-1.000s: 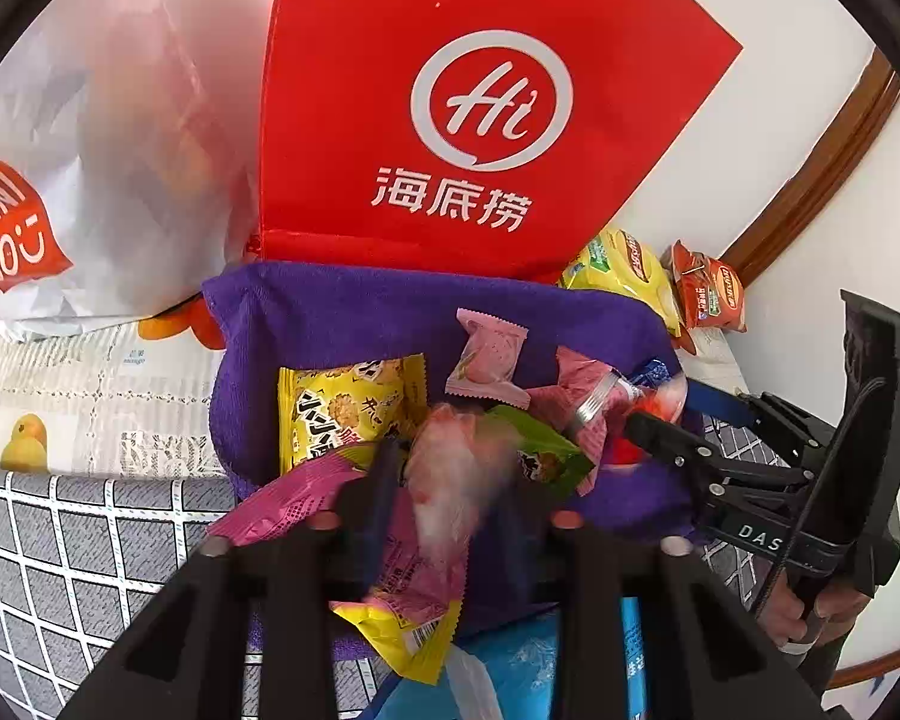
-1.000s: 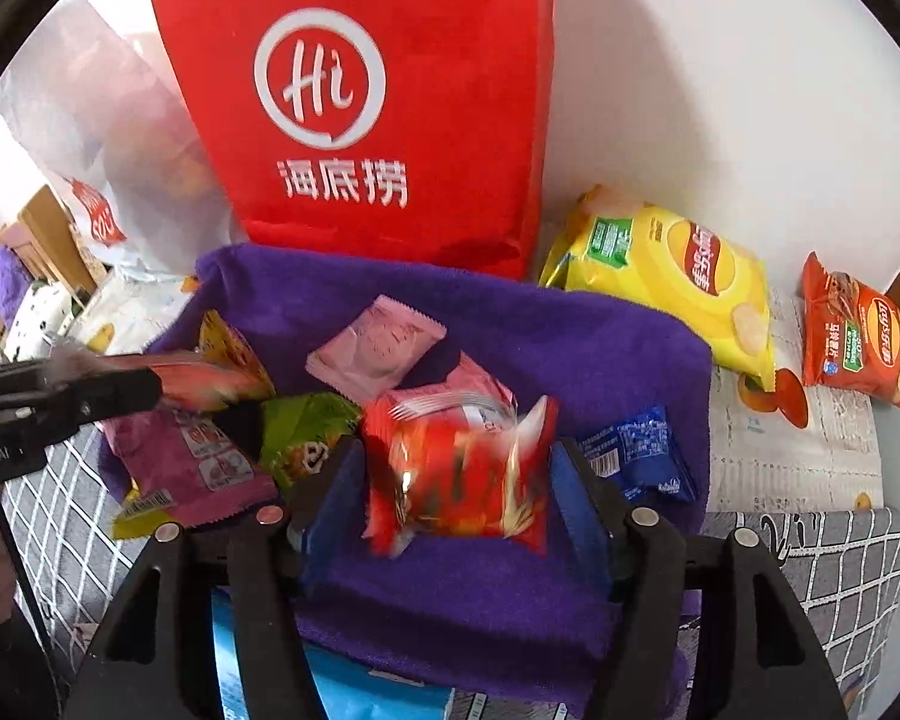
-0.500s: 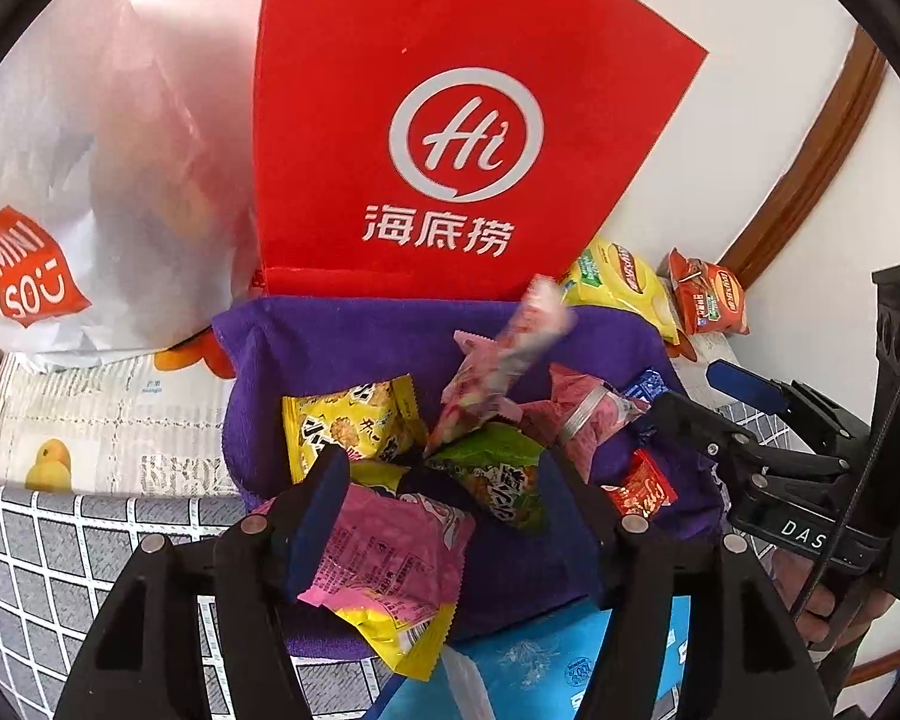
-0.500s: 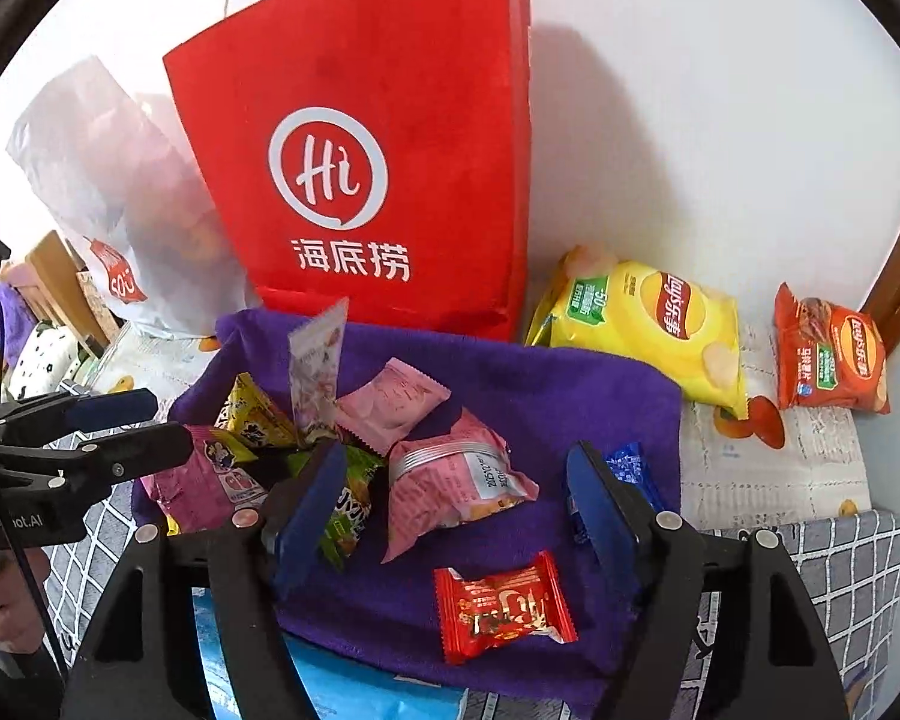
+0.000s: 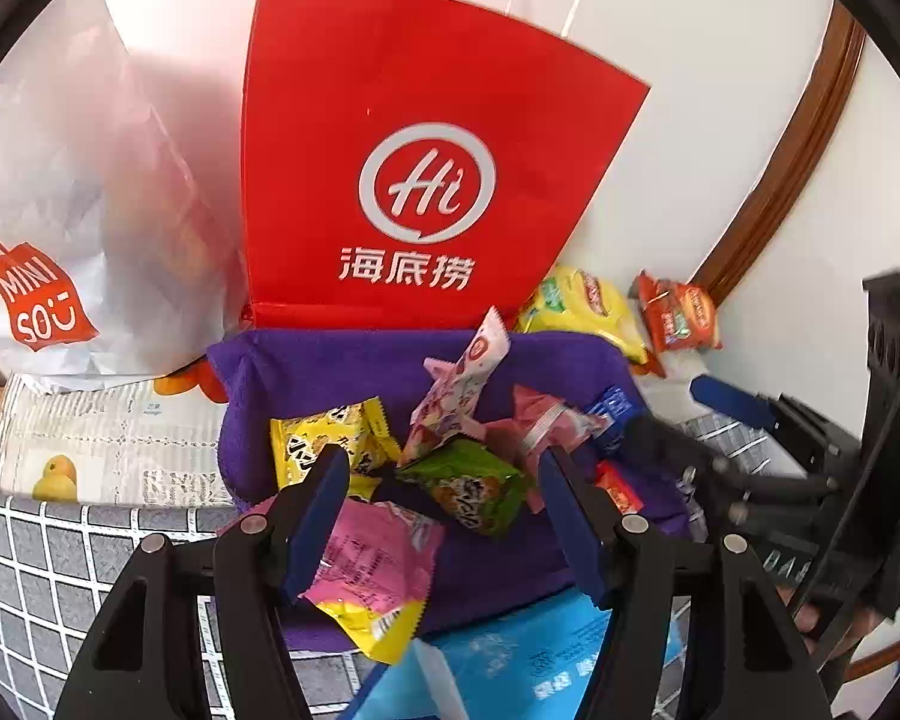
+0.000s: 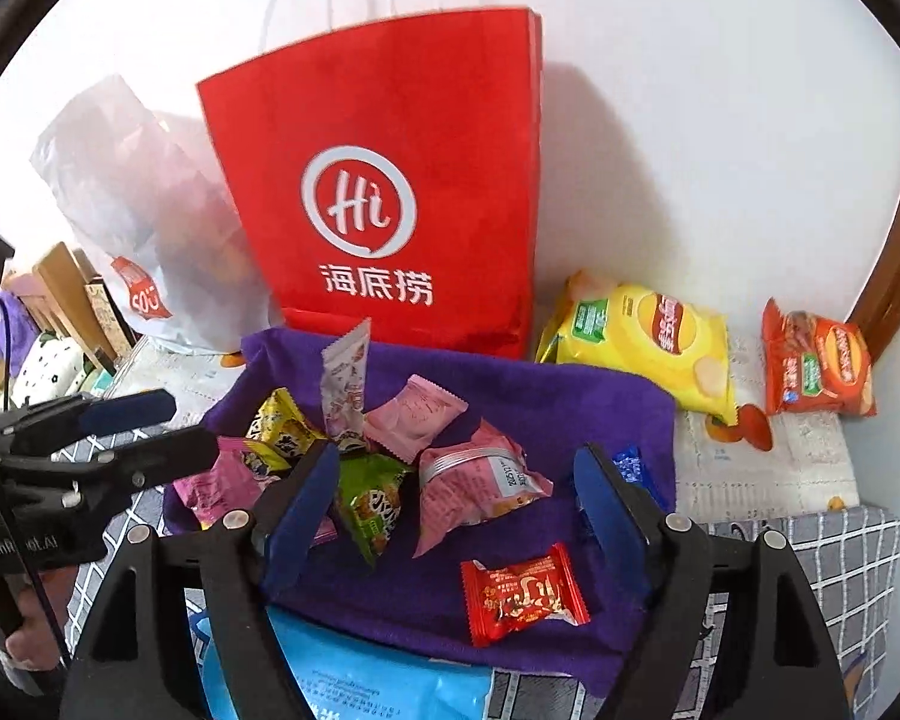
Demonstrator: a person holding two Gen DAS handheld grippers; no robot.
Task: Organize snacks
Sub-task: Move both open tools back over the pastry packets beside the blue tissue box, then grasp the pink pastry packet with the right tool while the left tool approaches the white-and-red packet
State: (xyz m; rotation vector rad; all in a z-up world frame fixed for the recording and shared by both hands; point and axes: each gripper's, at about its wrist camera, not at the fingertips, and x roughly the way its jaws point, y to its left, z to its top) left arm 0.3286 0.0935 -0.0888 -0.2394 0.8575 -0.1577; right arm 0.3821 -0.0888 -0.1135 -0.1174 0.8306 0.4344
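Note:
Several small snack packets lie on a purple towel (image 5: 306, 372) (image 6: 570, 408): a yellow one (image 5: 324, 438), a green one (image 5: 468, 483) (image 6: 369, 495), a pink-magenta one (image 5: 372, 564), pale pink ones (image 6: 414, 414) (image 6: 474, 480), a red one (image 6: 522, 594) and a blue one (image 6: 630, 462). A white-pink packet (image 5: 459, 387) (image 6: 345, 387) stands on end among them. My left gripper (image 5: 444, 516) is open and empty above the pile. My right gripper (image 6: 456, 510) is open and empty above the towel; the red packet lies just below it.
A red paper bag (image 5: 414, 180) (image 6: 384, 198) stands against the wall behind the towel, a white plastic bag (image 5: 72, 210) to its left. Yellow (image 6: 642, 336) and orange (image 6: 816, 366) chip bags lie at the right. A light blue pack (image 6: 354, 678) lies at the near edge.
Both grippers opened and let go: the white-pink packet left my left gripper and landed on end in the pile; the red packet dropped from my right gripper onto the towel. Both grippers drew back.

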